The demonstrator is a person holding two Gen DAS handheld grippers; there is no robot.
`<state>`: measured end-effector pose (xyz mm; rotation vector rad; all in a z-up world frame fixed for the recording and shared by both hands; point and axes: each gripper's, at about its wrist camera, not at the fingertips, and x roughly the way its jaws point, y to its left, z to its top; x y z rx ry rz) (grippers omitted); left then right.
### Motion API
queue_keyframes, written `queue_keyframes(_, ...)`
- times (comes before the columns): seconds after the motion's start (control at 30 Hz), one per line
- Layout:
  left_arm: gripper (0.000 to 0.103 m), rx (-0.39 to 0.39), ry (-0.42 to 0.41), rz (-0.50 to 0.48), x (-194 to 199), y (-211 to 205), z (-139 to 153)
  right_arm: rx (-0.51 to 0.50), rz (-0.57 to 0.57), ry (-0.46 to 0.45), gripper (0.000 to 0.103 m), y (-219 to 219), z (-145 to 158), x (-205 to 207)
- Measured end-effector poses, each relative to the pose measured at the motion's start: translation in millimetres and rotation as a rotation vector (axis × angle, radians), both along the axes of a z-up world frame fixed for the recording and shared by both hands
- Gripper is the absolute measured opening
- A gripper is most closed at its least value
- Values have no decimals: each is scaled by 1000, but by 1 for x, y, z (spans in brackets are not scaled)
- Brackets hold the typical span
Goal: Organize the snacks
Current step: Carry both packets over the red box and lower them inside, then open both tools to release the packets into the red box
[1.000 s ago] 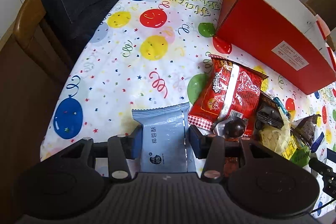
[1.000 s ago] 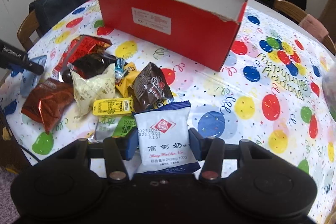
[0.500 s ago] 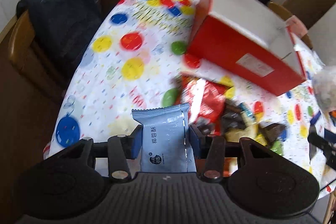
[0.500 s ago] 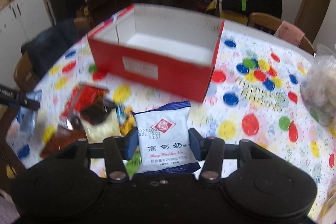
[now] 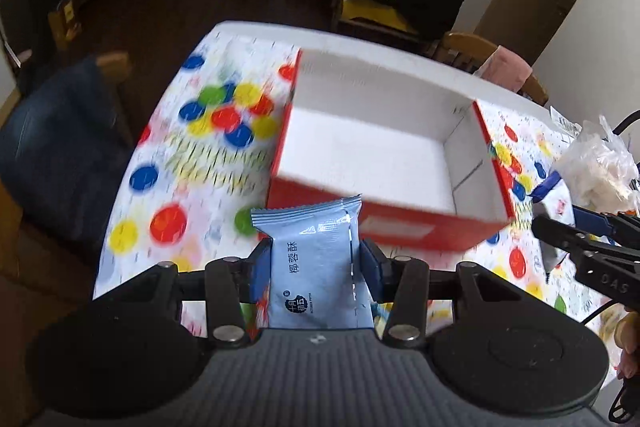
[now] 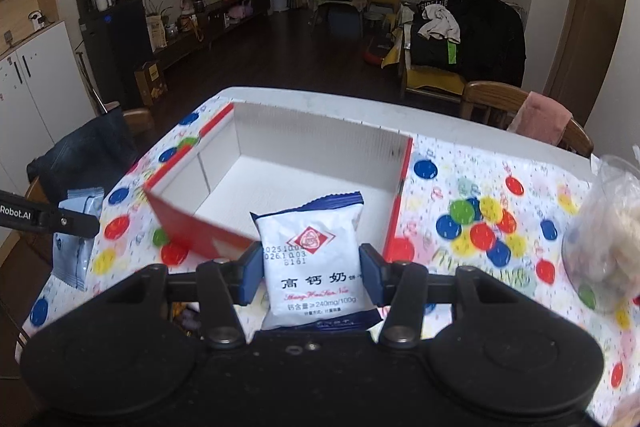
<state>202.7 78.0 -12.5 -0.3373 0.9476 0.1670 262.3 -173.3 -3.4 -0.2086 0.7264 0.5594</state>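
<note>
the table (image 6: 460, 131) is covered by a white cloth (image 6: 532, 183) printed with coloured balloons and confetti. a red cardboard box (image 6: 394, 223) with a white inside stands open on it, nothing visible in it. near the right edge lies a clear plastic bag (image 6: 604, 231) of pale pieces. the far strip of the table is plain white.

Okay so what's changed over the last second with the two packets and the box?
Both grippers have lifted away from the snack pile: the open red cardboard box is now seen from above, its white inside bare. Unchanged: the left gripper holds the pale blue packet, the right gripper the white blue-edged packet.
</note>
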Motion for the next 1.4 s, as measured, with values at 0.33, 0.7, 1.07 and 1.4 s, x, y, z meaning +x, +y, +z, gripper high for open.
queue_keyframes(0.33, 46, 121, -3, -45, 87, -15, 19, -19, 9, 27, 49, 23, -4, 64)
queue_keyframes(0.7, 46, 150, 114, -44, 169, -15, -14, -89, 46, 97, 49, 57, -31, 127)
queue_keyframes(1.07, 46, 136, 317, -70, 227, -10, -64, -186, 117, 277, 49, 96, -79, 170)
queue_keyframes(1.4, 46, 174, 434, -129, 248, -19, -97, -275, 170, 364, 49, 115, -116, 184)
